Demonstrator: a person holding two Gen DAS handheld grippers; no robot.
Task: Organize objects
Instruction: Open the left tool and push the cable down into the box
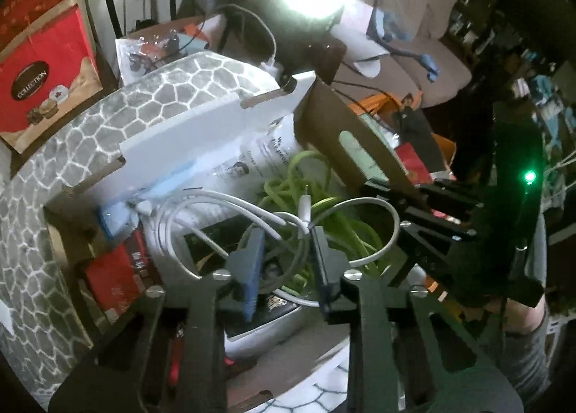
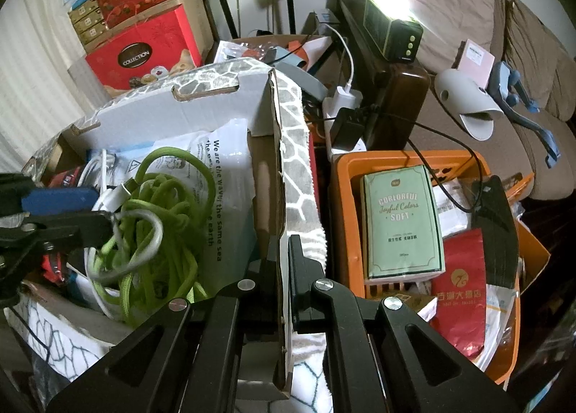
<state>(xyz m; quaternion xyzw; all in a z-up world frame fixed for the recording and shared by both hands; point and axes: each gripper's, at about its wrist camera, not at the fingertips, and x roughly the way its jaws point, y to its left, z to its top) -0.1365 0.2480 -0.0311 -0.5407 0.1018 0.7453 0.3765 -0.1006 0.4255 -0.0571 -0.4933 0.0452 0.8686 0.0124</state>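
A cardboard box [image 2: 223, 107] with a grey stone pattern holds a green cable bundle [image 2: 158, 218], white cables [image 1: 201, 211] and a printed plastic bag [image 2: 230, 168]. My left gripper [image 1: 284, 236] is open above the white cables inside the box; a white cable loop passes between its fingers. It shows at the left edge of the right wrist view [image 2: 72, 211]. My right gripper [image 2: 282, 251] is shut on the box's right side flap [image 2: 270, 175]. It also shows in the left wrist view [image 1: 432, 204], at that flap [image 1: 345, 139].
An orange crate [image 2: 345, 175] to the right of the box holds a green tissue pack [image 2: 399, 218] and a red bag [image 2: 460, 287]. Red gift boxes [image 2: 144, 49] are stacked behind. A bright lamp [image 2: 392, 17] and a sofa [image 2: 468, 96] stand at the back right.
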